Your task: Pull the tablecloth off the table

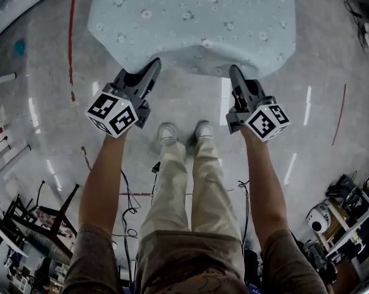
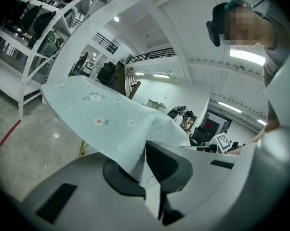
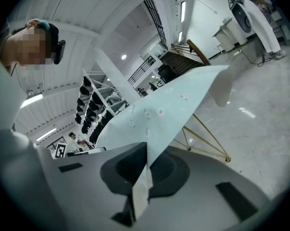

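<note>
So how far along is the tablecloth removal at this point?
Done: both grips are made. The left gripper and right gripper are each shut on the near edge of the pale blue flowered tablecloth, with fabric pinched between the jaws. In hand: the hold on that edge. Left: the pull itself, as the cloth lies spread over the gold-legged table.

Pale blue flower-print tablecloth [image 1: 190, 23] draped over table, near edge pinched at 2 spots.
</note>
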